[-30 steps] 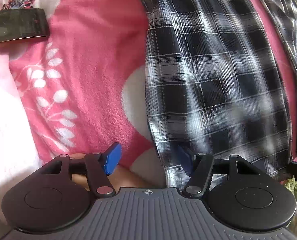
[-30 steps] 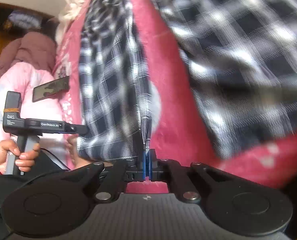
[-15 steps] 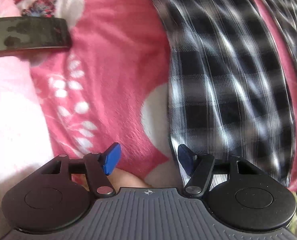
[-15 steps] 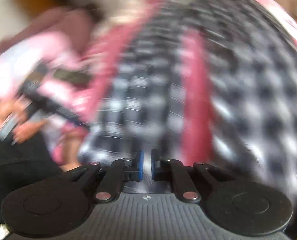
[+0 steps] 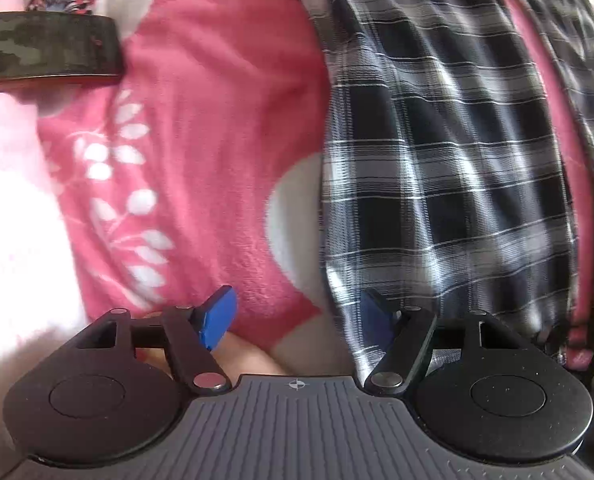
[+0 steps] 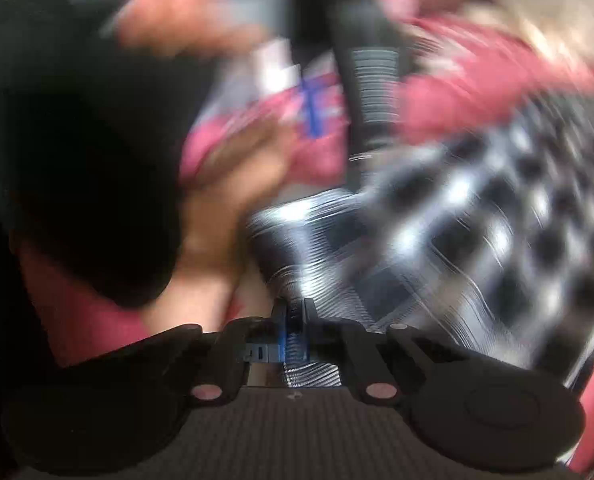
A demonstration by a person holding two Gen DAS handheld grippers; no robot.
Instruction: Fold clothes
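1. Pink fleece blanket (image 5: 201,128), printed with white leaves and pale round patches, covers the surface beneath everything in the left wrist view.
2. On that blanket lies the black-and-white plaid shirt (image 5: 449,168), spread over the right half of the view, its straight left edge running down toward the camera.
3. A narrow strip of blanket shows between the shirt's main panel and a second plaid part farther right.
4. The left gripper (image 5: 297,318) is spread wide and holds nothing; its blue left fingertip sits over bare blanket, while the right fingertip is at the shirt's lower left edge, just over the plaid.
5. A dark, mottled flat object (image 5: 45,52) lies on the blanket up and to the left of the shirt, well apart from it; what it is cannot be told.
6. Pale pink cloth (image 5: 13,208) fills the far left, beside the blanket.
7. A bit of skin shows just under the left gripper, below the blanket's edge.
8. The right wrist view is heavily blurred. The right gripper (image 6: 293,328) is nearly closed, with plaid fabric (image 6: 437,232) bunched between its blue pads.
9. Left of that gripper, a bare forearm or hand (image 6: 225,200) and a dark mass crowd the view; details are unreadable.
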